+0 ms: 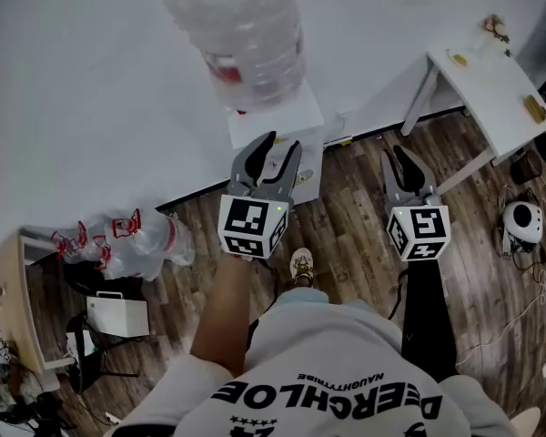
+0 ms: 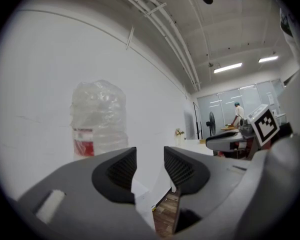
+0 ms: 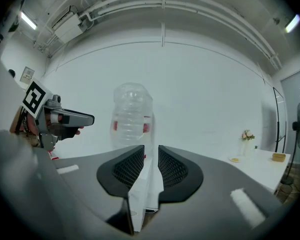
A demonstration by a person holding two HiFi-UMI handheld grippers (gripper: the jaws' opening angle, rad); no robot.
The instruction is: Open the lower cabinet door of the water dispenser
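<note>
Fingers: left gripper spread wide, right gripper slightly apart, both empty; one water dispenser bearing one bottle, its lower door hard to make out.

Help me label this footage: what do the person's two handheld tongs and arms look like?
Both the left tongs and right tongs are grey with black, grid-textured pads, each carrying a white cube of black square markers. The right arm wears a black sleeve; the shirt is white with black lettering.
</note>
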